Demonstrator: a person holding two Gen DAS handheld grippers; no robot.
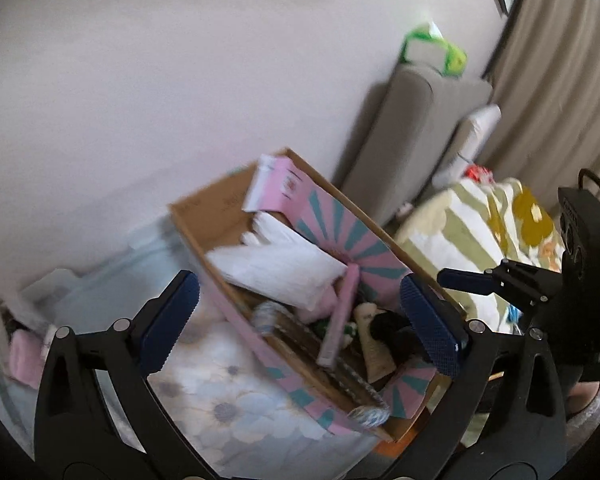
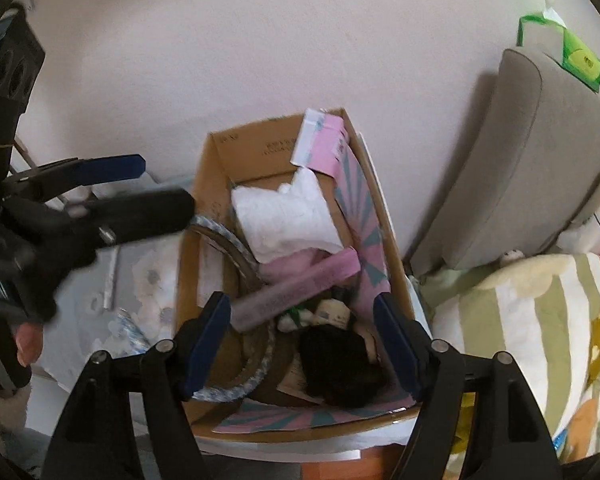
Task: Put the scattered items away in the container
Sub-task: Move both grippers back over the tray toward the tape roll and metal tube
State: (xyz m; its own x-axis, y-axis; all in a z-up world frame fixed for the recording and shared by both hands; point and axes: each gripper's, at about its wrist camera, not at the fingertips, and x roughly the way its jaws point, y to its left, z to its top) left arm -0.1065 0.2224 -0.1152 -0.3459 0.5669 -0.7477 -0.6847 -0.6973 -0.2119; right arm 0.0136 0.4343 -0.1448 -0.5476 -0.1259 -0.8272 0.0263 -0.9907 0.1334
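Note:
A cardboard box [image 2: 206, 216] with pink and teal flaps stands against the wall. It holds a white cloth [image 2: 288, 216], a long pink case [image 2: 300, 284], a black fuzzy item [image 2: 340, 364], a small tube and a blue-rimmed hoop [image 2: 260, 372]. It also shows in the left wrist view [image 1: 204, 216]. My right gripper [image 2: 304, 340] is open and empty above the box's near end. My left gripper [image 1: 300, 316] is open and empty over the box. The left gripper also shows in the right wrist view [image 2: 140, 184], left of the box.
A floral blue-white cloth [image 1: 236, 404] covers the surface under the box. A grey cushion [image 2: 520, 168] with a green tissue pack [image 2: 576, 52] stands right of the box. A striped floral blanket [image 2: 540, 320] lies at the right. Pink items [image 1: 24, 356] lie far left.

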